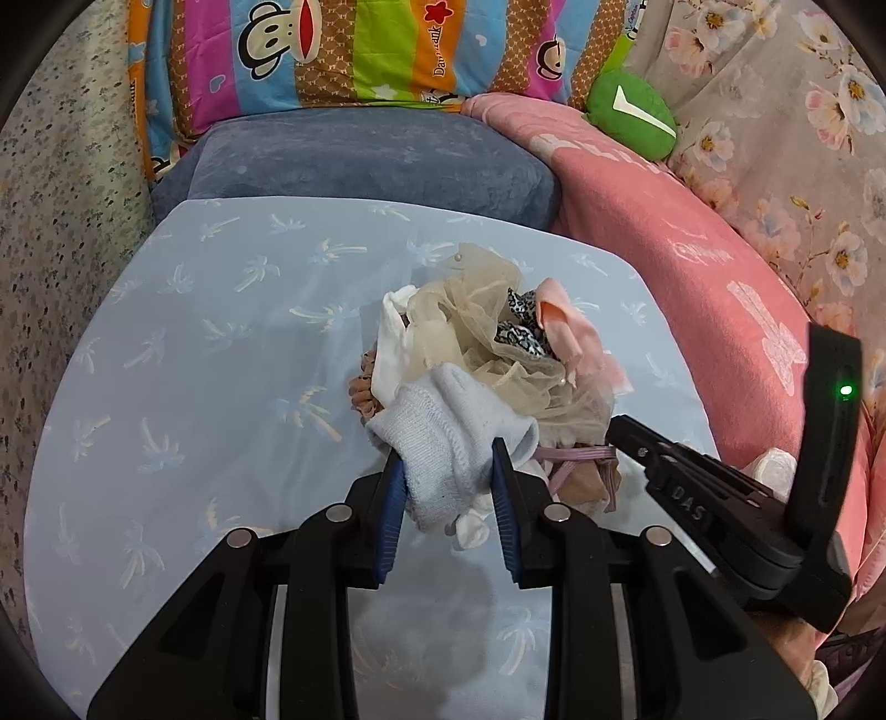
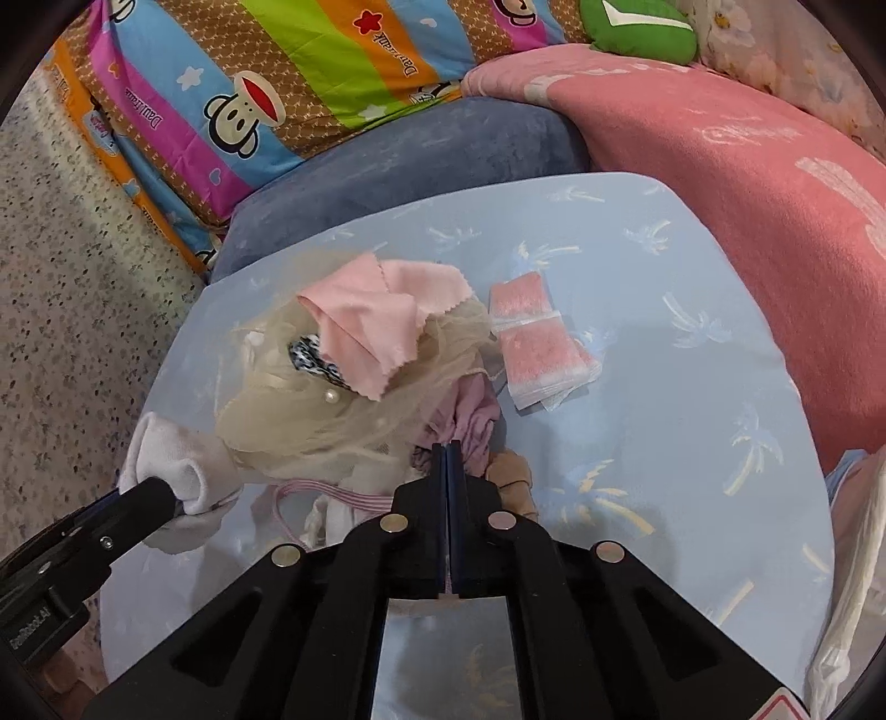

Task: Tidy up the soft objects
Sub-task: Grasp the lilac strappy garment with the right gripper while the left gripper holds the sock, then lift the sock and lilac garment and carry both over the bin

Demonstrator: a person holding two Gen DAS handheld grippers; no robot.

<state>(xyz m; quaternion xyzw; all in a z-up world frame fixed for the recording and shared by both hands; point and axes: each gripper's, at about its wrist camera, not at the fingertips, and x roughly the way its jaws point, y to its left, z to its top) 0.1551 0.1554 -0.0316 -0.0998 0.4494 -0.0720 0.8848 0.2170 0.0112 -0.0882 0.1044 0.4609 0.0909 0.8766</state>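
A heap of small soft items lies on the pale blue palm-print sheet [image 1: 194, 332]. It holds beige tulle [image 1: 482, 310] [image 2: 310, 421], a pink cloth [image 2: 376, 327], a leopard-print piece [image 1: 520, 327] and a pink striped band [image 2: 332, 490]. My left gripper [image 1: 446, 459] is shut on a pale blue-white sock [image 1: 443, 437] at the heap's near edge; the sock [image 2: 166, 459] also shows in the right wrist view. My right gripper [image 2: 446, 446] is shut, its tips against a mauve cloth [image 2: 470, 421]. A folded pink towel [image 2: 531, 338] lies apart, right of the heap.
A blue-grey cushion [image 1: 360, 160] and a striped monkey-print pillow [image 1: 332, 50] stand behind the sheet. A pink blanket [image 1: 664, 221] rises along the right with a green plush [image 1: 631, 113] above it. Speckled fabric [image 1: 66, 249] borders the left. A white plastic bag [image 2: 853, 554] sits at the near right.
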